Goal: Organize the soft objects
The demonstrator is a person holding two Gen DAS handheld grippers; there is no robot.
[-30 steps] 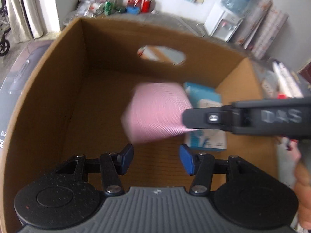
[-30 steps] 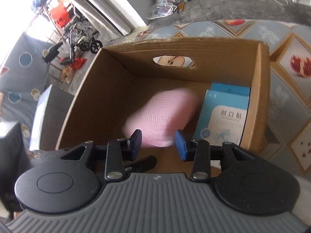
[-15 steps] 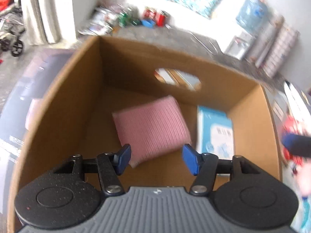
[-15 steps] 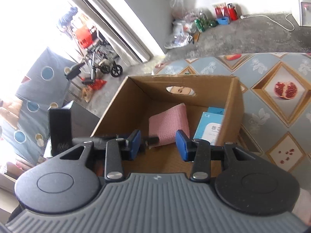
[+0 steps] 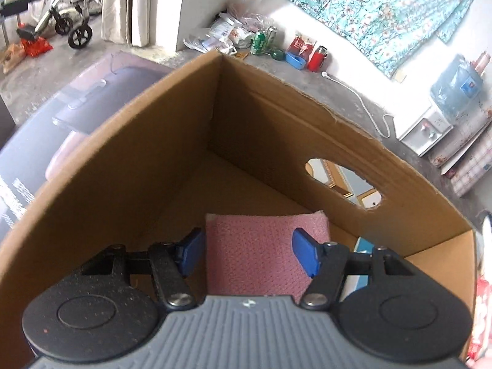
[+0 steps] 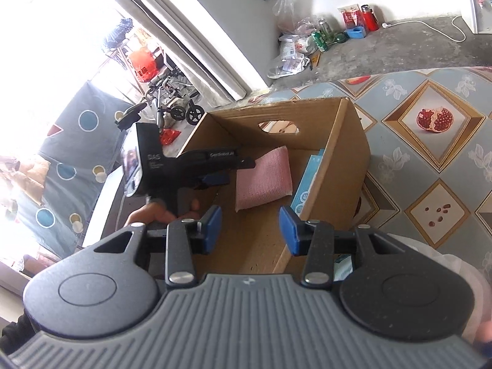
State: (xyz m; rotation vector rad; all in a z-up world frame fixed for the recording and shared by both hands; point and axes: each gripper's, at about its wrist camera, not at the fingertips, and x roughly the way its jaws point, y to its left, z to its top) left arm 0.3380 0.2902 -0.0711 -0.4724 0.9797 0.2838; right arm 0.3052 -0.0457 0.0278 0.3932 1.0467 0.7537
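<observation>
A pink textured pad [image 6: 263, 181] lies tilted inside the open cardboard box [image 6: 335, 166], next to a blue and white packet [image 6: 307, 181] that stands against the box's right wall. My left gripper [image 5: 247, 252] hovers over the box's near left part. Its jaws are opening, and the pink pad [image 5: 261, 255] shows beneath the gap with neither pad touching it. The right wrist view shows the left gripper [image 6: 236, 172] held by a hand just left of the pad. My right gripper [image 6: 249, 229] is open and empty, back from the box's near edge.
The box stands on a table covered with a pomegranate-patterned cloth [image 6: 430, 141]. A dark lidded bin [image 5: 61, 129] stands against the box's left side. Cans and bags [image 5: 261, 41] litter the floor beyond, near a water dispenser [image 5: 442, 113]. White plastic [image 6: 461, 273] lies under my right gripper.
The pink pad dropped from mid-air and settled in the box. My right gripper drew back and up from the box. My left gripper swung toward the box's left corner with its jaws wider.
</observation>
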